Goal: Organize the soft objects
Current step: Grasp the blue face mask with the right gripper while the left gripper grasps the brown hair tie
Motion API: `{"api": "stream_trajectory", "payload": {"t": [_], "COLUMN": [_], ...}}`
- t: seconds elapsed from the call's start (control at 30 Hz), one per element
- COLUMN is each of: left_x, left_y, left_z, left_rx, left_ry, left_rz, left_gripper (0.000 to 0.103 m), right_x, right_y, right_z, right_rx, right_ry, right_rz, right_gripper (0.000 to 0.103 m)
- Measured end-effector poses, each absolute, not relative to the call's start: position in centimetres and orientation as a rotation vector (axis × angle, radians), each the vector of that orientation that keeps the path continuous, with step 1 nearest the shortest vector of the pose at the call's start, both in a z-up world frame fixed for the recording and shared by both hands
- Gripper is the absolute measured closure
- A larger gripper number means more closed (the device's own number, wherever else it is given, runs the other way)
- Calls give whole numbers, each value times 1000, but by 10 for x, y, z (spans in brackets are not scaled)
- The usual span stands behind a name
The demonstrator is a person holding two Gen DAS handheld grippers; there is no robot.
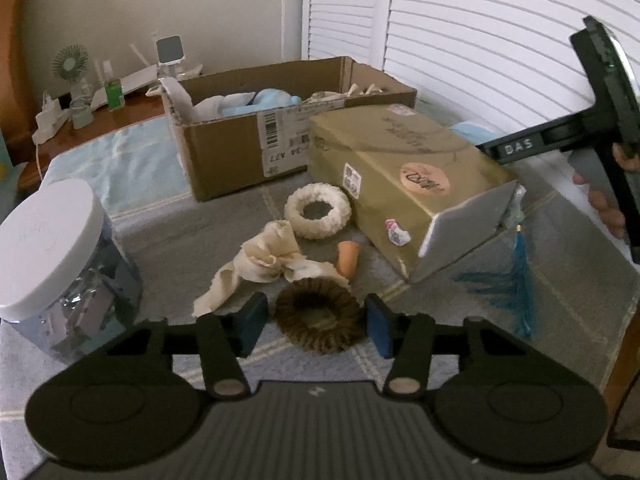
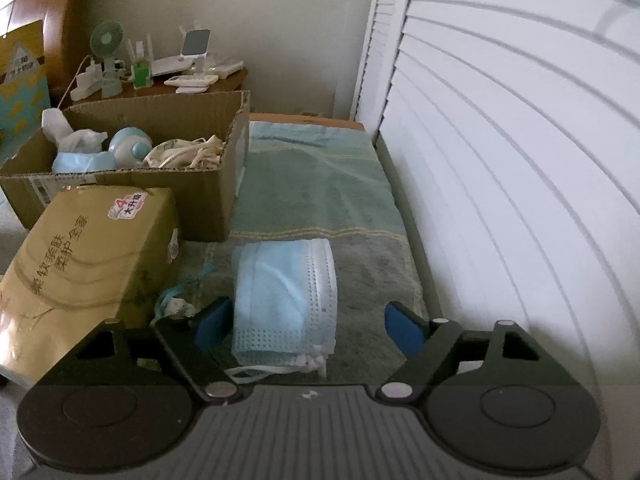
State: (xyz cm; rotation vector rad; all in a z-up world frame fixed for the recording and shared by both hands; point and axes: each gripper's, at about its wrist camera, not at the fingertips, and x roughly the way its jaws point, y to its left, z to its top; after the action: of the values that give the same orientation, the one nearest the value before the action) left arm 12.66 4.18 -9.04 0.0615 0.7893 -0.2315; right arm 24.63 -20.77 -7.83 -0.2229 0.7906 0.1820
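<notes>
A brown furry scrunchie (image 1: pixel 320 320) lies on the grey towel between the blue pads of my left gripper (image 1: pixel 316 326). The pads flank it closely, and it still looks round and unsqueezed. Just beyond it lie a crumpled beige cloth (image 1: pixel 264 264), a white scrunchie (image 1: pixel 318 211) and a small orange piece (image 1: pixel 347 258). In the right wrist view a folded stack of light blue face masks (image 2: pixel 284 296) rests between the pads of my right gripper (image 2: pixel 308 326). The left pad is at the stack's edge and the right pad stands well clear.
An open cardboard box (image 1: pixel 240 160) holding soft items stands at the back. A gold tissue pack (image 1: pixel 412 176) leans beside it, with a blue tassel (image 1: pixel 516 280) at its end. A white-lidded jar (image 1: pixel 52 248) stands at the left. White louvred doors (image 2: pixel 500 160) close off the right.
</notes>
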Motion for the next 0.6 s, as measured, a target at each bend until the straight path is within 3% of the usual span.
{"api": "stream_trajectory", "payload": {"t": [0.23, 0.6], "left_x": [128, 126], "left_y": [42, 42], "left_z": [-90, -89], "left_rx": [59, 74], "left_ry": [786, 791], "left_rz": [-229, -244], "left_gripper": [58, 65], "right_x": [245, 235], "right_y": [-203, -203], "right_z": [-77, -66], "right_rx": [-241, -250], "right_ry": [792, 778], "right_rz": [201, 200], "right_gripper": [48, 57]}}
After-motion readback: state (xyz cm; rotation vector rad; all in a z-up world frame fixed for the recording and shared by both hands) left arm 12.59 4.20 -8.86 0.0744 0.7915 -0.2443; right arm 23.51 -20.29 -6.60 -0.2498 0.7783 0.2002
